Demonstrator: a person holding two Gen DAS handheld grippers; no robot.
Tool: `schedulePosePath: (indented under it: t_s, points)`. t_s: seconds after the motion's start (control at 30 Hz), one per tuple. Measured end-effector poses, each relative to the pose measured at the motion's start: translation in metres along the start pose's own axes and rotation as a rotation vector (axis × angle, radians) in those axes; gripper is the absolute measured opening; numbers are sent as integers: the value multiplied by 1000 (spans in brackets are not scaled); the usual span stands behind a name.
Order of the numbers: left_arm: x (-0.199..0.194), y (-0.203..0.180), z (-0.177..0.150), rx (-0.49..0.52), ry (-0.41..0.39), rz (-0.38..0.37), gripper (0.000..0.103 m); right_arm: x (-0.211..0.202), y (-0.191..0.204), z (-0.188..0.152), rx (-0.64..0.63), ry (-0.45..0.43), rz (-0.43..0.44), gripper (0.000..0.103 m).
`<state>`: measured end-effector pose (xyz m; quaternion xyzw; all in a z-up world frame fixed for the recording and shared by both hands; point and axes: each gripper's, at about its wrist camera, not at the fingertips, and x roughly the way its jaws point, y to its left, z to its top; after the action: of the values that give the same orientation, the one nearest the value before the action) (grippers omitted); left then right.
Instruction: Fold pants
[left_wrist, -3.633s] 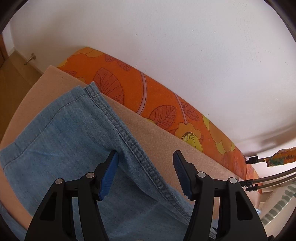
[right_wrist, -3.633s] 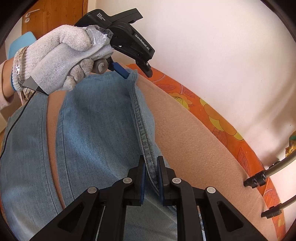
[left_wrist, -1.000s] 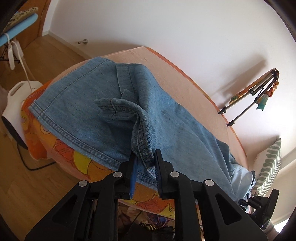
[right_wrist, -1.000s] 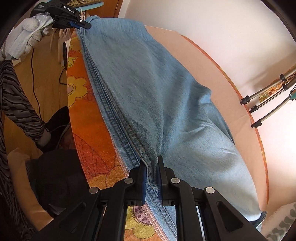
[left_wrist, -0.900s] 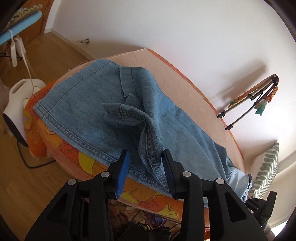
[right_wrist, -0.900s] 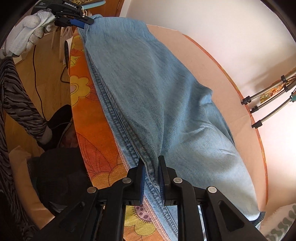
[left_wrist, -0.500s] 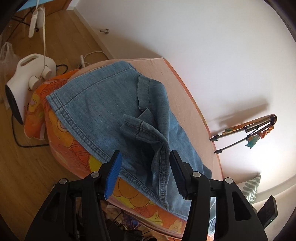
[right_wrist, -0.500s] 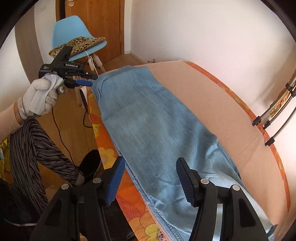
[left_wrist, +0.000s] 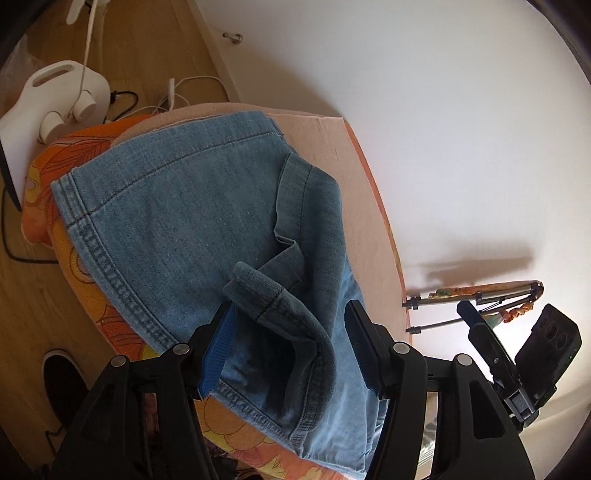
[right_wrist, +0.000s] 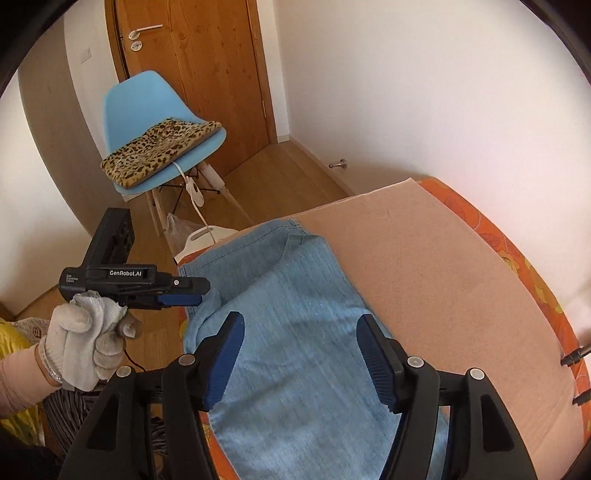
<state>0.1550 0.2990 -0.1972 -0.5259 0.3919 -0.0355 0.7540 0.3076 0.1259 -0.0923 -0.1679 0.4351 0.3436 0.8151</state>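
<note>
Here, blue denim pants (right_wrist: 295, 332) lie lengthwise along the bed's (right_wrist: 443, 295) near edge; both hand-held grippers, left (left_wrist: 291, 347) and right (right_wrist: 299, 354), hover spread, gripping nothing; the bunched hem (left_wrist: 266, 295) could slide floorward.

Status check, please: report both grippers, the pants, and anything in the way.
Left gripper open, right gripper open. Jeans released, lying lengthwise on bed; waistband flap rumpled. Nothing blocking.
</note>
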Motion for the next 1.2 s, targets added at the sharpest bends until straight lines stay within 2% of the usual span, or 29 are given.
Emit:
schedulePosePath:
  t_s: [0.13,0.3,0.47,0.6,0.67,0.7,0.77,0.83,0.87,0.97,1.1,1.2]
  points:
    - [13,10,4,-57,41,-8,60,50,3,41,-30,45,45,66]
    - [12,13,6,-65,28,7,60,123,7,77,-44,107,81,66]
    - [10,5,6,-21,4,10,60,185,15,93,-97,187,96,66]
    - [15,7,4,-3,3,20,57,216,18,95,-139,242,83,65]
    - [16,10,3,-16,7,8,56,227,20,93,-161,270,80,57]
    - [18,11,2,-11,5,11,48,230,21,92,-173,282,77,52]
    - [16,10,-1,17,-9,36,38,235,23,90,-190,302,69,34]
    - [15,10,-3,32,-15,42,25,234,24,88,-205,306,72,28]
    - [14,11,-4,36,-17,43,20,232,25,87,-213,304,73,18]
    - [8,14,-7,46,-39,48,15,219,24,84,-215,273,63,2]
    - [-4,14,-7,66,-85,65,10,196,13,87,-165,195,58,0]
    - [-8,17,-7,69,-93,59,10,189,6,92,-139,176,88,0]
